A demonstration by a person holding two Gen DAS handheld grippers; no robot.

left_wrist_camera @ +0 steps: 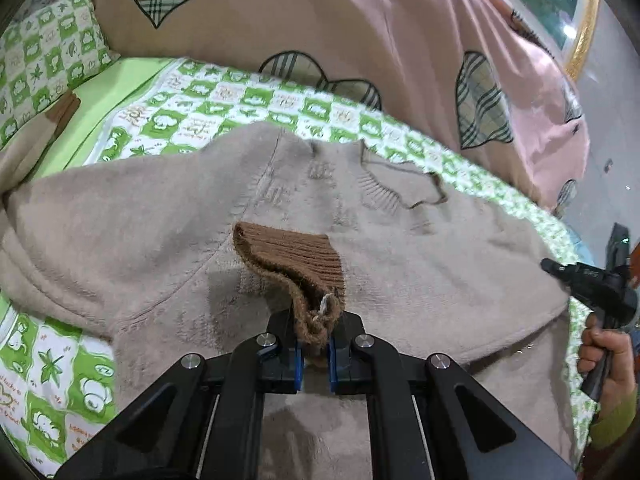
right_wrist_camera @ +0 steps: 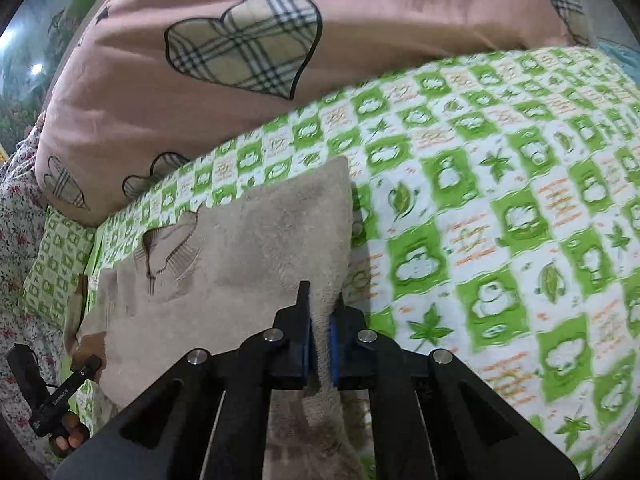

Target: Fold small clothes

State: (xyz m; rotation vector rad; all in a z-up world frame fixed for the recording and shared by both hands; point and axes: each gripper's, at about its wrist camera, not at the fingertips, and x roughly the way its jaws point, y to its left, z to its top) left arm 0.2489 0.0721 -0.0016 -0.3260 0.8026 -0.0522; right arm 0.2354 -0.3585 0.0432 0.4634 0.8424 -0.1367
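Nearest the left wrist camera, the left gripper (left_wrist_camera: 316, 334) is pinching the brown ribbed cuff (left_wrist_camera: 292, 260) between its blue pads, jaws drawn close on the bunched knit; the cuff is standing lifted over the body of the beige sweater (left_wrist_camera: 160, 232), which suggests the sleeve is being carried inward across the garment for a fold. Nearest the right wrist camera, the right gripper (right_wrist_camera: 320, 332) is clamping a raised ridge of the same beige fabric, jaws pressed in on the sweater's right side edge, apparently holding that side in tension while the sleeve is travelling. The sweater is lying spread on the green checked bedsheet (right_wrist_camera: 500, 220), its neckline and stitched motif pointing away from the cameras. In the left view the person's right hand (left_wrist_camera: 604, 364) is showing at the far right margin, gripping its tool handle just beside the sweater's edge. Beyond the garment, a pink quilt with plaid hearts (left_wrist_camera: 320, 20) is bulking up close to the collar, so forward room is looking limited. To the right, bare sheet is running wide and unobstructed, giving space for laying the fold. At the far left, a matching green pillow (left_wrist_camera: 48, 60) is bounding that side.
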